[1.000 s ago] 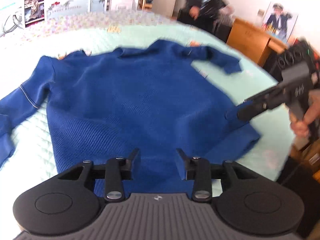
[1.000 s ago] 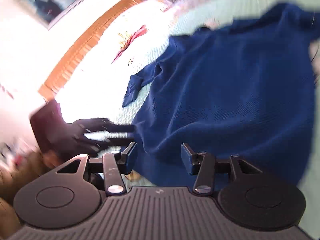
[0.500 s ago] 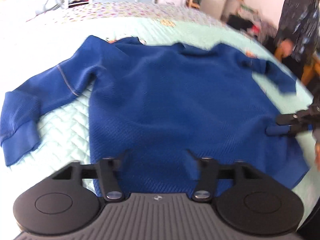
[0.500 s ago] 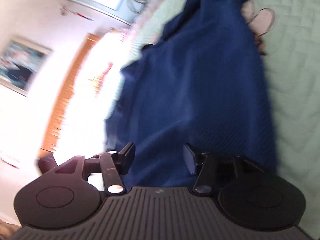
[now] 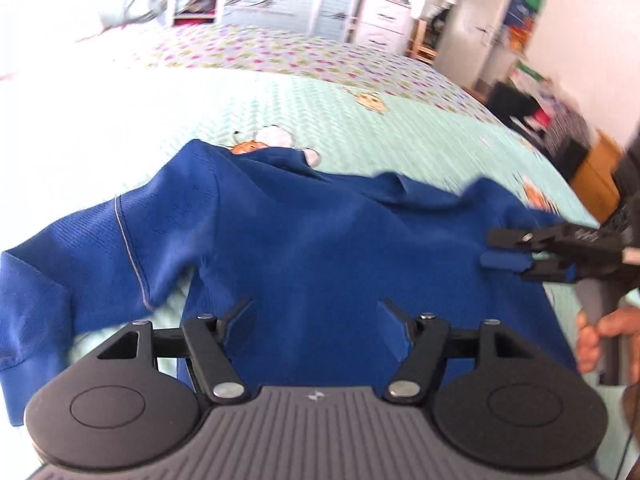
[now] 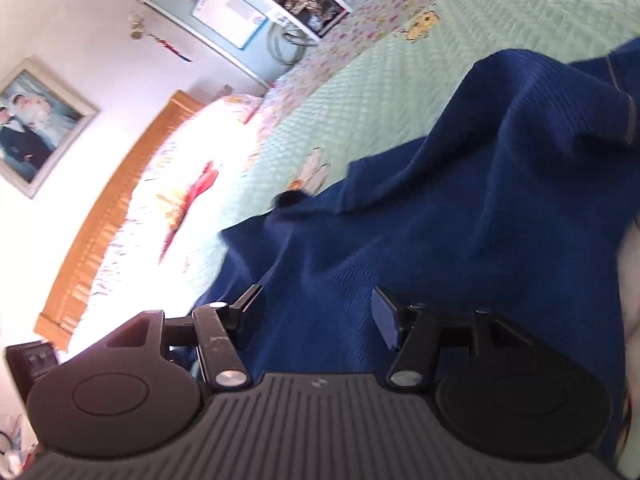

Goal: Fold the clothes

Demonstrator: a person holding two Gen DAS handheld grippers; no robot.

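Lying under both grippers' opening, empty jaws: blue sweater (image 5: 304, 248) on the quilt (image 5: 400, 136).

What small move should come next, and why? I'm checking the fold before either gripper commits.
Probably lower the left gripper onto the hem of the blue sweater and close. Its jaws are opening with nothing pinched, the sweater lies spread on the green quilt, and the right gripper, jaws also opening, hovers at the sweater's far side. The long sleeve remains unfolded.
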